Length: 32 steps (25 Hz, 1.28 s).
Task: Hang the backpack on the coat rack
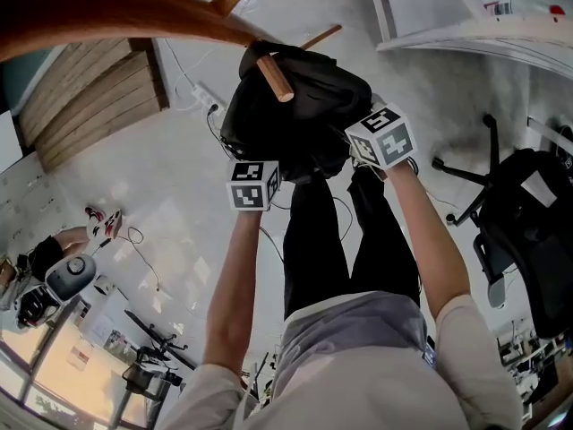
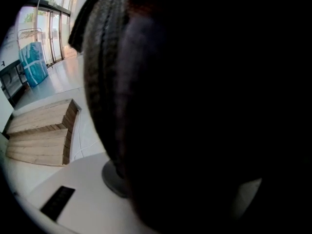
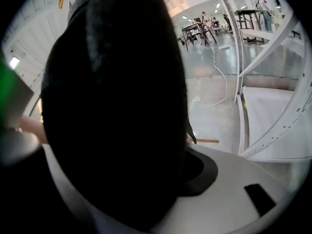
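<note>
The black backpack (image 1: 304, 106) hangs from a wooden peg (image 1: 276, 77) of the coat rack (image 1: 107, 12), whose brown arms cross the top of the head view. My left gripper (image 1: 266, 161) is pressed against the bag's lower left side, and my right gripper (image 1: 351, 143) against its lower right side. The bag's fabric hides the jaws of both. In the left gripper view the backpack (image 2: 195, 106) fills nearly the whole picture. It also blocks most of the right gripper view as a dark mass, the backpack (image 3: 117, 106) sitting right in front of the camera.
Below the bag lies a white base (image 3: 229, 199) with a dark round disc. Wooden steps (image 1: 89, 97) stand at the left, a black office chair (image 1: 528, 222) at the right, and a white table frame (image 1: 466, 34) at the upper right. Cables and a power strip (image 1: 204, 95) lie on the floor.
</note>
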Tool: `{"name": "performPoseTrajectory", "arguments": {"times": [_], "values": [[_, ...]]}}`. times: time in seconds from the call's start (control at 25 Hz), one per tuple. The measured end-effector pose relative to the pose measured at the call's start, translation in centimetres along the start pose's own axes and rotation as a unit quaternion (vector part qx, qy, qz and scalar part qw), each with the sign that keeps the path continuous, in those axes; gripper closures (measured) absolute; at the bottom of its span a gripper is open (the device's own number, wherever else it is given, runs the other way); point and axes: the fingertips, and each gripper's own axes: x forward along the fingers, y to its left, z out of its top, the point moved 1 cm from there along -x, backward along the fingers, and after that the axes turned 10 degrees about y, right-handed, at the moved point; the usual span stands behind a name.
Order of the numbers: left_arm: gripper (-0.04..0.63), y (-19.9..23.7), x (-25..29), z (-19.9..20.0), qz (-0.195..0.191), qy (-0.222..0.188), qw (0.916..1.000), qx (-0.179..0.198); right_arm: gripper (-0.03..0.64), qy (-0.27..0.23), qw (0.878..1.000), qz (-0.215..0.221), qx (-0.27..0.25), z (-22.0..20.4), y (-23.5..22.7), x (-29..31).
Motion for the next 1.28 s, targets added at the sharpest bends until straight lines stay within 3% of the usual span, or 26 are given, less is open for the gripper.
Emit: {"name": "performPoseTrajectory", "arguments": {"times": [0.6, 0.92, 1.28], "values": [[0.403, 2.5, 2.3, 1.5, 0.024, -0.024, 0.9992, 0.022, 0.367, -0.043, 0.999, -0.018, -0.017, 1.9, -2.3, 1.9], [0.386, 3.3, 2.9, 2.8, 0.034, -0.045, 0.9979, 0.032, 0.318, -0.055, 0.998, -0.039, -0.005, 2.6, -3.4, 2.3], [0.356, 4.0, 3.9, 3.5, 0.056, -0.069, 0.9958, 0.021, 0.27, -0.067, 0.996, -0.06, 0.009, 4.3, -4.7, 2.5]]}}
